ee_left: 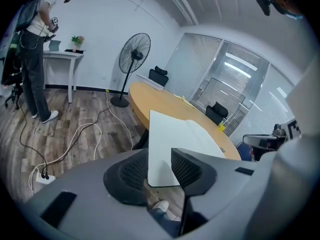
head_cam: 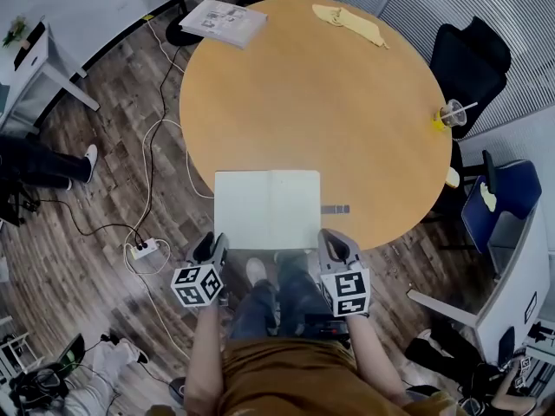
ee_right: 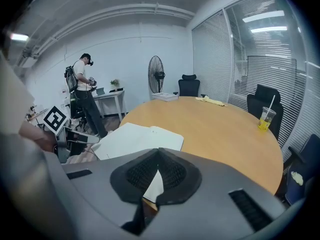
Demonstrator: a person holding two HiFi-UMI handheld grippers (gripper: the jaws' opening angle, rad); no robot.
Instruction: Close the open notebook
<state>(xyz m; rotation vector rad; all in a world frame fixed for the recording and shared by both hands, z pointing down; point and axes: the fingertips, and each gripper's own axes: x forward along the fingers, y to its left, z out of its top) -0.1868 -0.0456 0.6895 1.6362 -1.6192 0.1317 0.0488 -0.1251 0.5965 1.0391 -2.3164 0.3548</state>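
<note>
An open notebook with blank white pages lies flat at the near edge of the round wooden table, its near edge hanging slightly over the rim. My left gripper sits just below the notebook's near left corner. In the left gripper view its jaws stand open, and the notebook's corner shows in the gap without touching either pad. My right gripper is at the near right corner. In the right gripper view its fingertips meet, with the notebook beyond them.
On the table are a small grey object right of the notebook, a stack of papers at the far left, a yellow cloth at the back and a cup of yellow drink. Cables and a power strip lie on the floor at left.
</note>
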